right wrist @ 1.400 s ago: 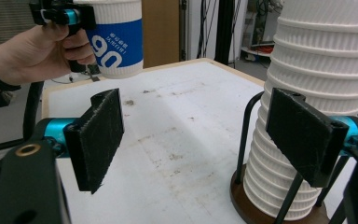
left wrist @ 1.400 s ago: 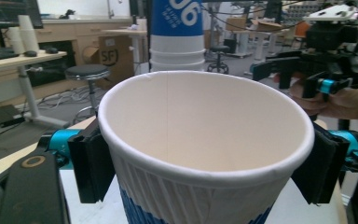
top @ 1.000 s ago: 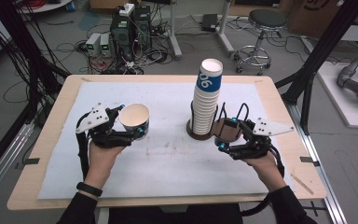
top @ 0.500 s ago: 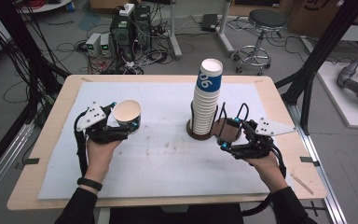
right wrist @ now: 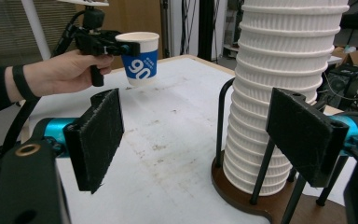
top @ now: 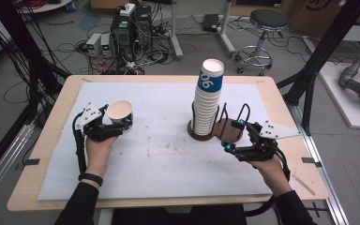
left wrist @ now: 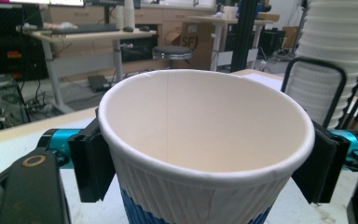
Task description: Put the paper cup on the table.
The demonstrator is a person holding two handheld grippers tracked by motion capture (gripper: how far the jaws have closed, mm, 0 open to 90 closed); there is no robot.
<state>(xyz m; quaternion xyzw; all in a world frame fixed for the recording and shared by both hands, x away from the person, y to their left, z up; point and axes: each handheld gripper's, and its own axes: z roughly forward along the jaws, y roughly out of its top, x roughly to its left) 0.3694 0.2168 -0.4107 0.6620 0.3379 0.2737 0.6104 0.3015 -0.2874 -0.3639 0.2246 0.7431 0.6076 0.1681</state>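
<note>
While the left claw [top: 118,123] sits in the left half of the high view, its two black jaws are clamped on a single paper cup [top: 120,113] just under the rim — the left gripper view shows a pad pressed against each side of the white mouth. The cup [right wrist: 140,58] stands upright, mouth up, its blue band printed with a white number, and in the right gripper view it hangs clear of the white surface [top: 168,154] with a gap beneath its base. Its long axis is vertical, so a straight lowering would seat it flat. The stack of paper cups [top: 207,101] rises right of centre in the high view, held in a black wire cup holder [top: 229,123] on a brown wooden base, well apart from the carried cup. The right claw [top: 234,135] rests just to the right of that holder with its jaws apart and nothing between them — the right gripper view looks past both pads at the stack [right wrist: 279,93] a little ahead. Judging by this, the left hand is the one placed to set the cup down, with bare surface directly below it.
</note>
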